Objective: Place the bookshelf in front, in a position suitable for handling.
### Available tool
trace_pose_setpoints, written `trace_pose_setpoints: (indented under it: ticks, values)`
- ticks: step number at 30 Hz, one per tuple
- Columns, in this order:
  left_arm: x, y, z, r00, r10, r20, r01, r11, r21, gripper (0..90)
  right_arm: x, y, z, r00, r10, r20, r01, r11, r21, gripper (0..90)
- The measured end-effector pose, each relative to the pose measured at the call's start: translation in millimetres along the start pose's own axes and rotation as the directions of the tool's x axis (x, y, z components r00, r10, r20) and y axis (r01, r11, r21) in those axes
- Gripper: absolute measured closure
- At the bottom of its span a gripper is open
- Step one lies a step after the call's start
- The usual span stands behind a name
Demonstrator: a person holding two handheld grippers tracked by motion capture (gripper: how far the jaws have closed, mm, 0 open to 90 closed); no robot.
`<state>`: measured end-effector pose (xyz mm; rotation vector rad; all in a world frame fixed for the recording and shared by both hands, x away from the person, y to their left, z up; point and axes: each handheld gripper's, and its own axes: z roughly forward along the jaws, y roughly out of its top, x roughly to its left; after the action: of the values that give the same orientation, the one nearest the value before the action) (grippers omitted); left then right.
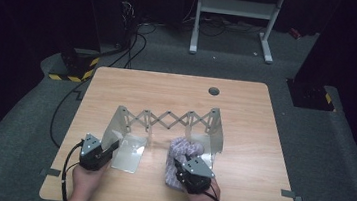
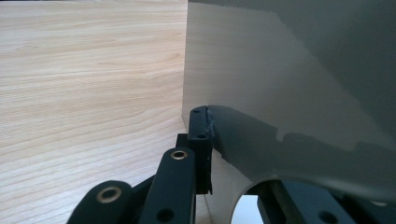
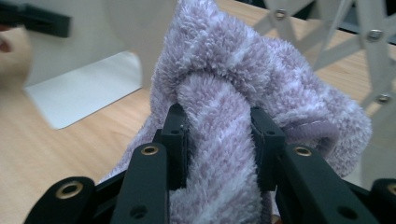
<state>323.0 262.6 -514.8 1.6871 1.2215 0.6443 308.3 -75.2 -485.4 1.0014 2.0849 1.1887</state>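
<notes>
The left gripper (image 1: 111,148) jaws clench the rack's (image 1: 167,120) left panel (image 2: 261,84); the right gripper (image 1: 176,161) jaws grasp the towel (image 3: 243,93) just inside its right panel. A tug could skew the rack or slip the towel.

1. My high view sits above the near edge of the counter (image 1: 178,88) and looks forward and down, far enough back to take in the whole top and the dark floor beyond.
2. My left gripper view rides low, looking along its fingers (image 2: 201,140), very near the folding metal rack's side panel (image 2: 280,70).
3. My right gripper view looks along its fingers (image 3: 175,135), close on the purple towel (image 3: 233,93).
4. All three views share the rack; its panel (image 3: 84,70) shows again past the towel.
</notes>
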Motion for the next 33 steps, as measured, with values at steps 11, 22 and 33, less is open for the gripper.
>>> trace_pose_setpoints:
  ticks: [11, 22, 33]
  values:
    - [-24.6, -1.7, 0.8, 0.9936, 0.055, 0.099, -0.056, 0.9984, 0.008, 79.0, -42.9, -8.7, -7.4, 0.9883, 0.068, 0.137, -0.069, 0.998, 0.000, 65.4]
    - [-33.3, -1.7, 2.2, 0.9906, 0.084, 0.107, -0.086, 0.9962, 0.011, 75.0, -52.1, -9.8, -11.9, 0.9859, 0.083, 0.145, -0.083, 0.996, -0.007, 65.3]
    - [-30.6, -2.3, 1.6, 0.9918, 0.074, 0.105, -0.075, 0.9972, 0.004, 64.8, -18.1, -2.4, -21.8, 0.9975, 0.031, 0.063, -0.030, 0.999, -0.027, 65.2]
